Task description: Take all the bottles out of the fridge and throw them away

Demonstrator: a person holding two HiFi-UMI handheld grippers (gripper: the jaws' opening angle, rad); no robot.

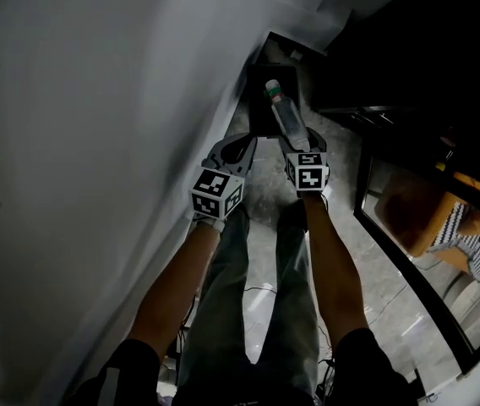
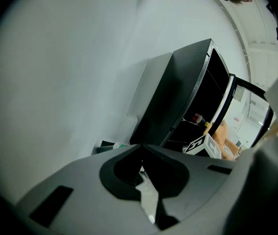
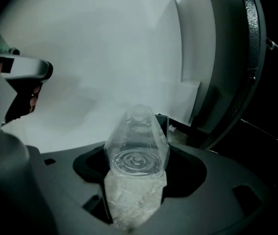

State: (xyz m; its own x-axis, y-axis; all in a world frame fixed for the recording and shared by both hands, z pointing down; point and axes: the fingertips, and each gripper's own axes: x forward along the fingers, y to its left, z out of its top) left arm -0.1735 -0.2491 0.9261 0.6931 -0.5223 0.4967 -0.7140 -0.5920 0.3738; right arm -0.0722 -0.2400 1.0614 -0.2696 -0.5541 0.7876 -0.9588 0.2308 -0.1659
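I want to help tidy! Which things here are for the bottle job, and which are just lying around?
For the job: clear bottle, gripped by the right gripper; dark bin on the floor; black fridge.

Just lying about: striped cloth; thin cable; idle left gripper, shut and empty.

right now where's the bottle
In the head view the clear bottle is clamped in the right gripper, just right of centre. Its cap end points ahead over a dark container on the floor beside the white wall.
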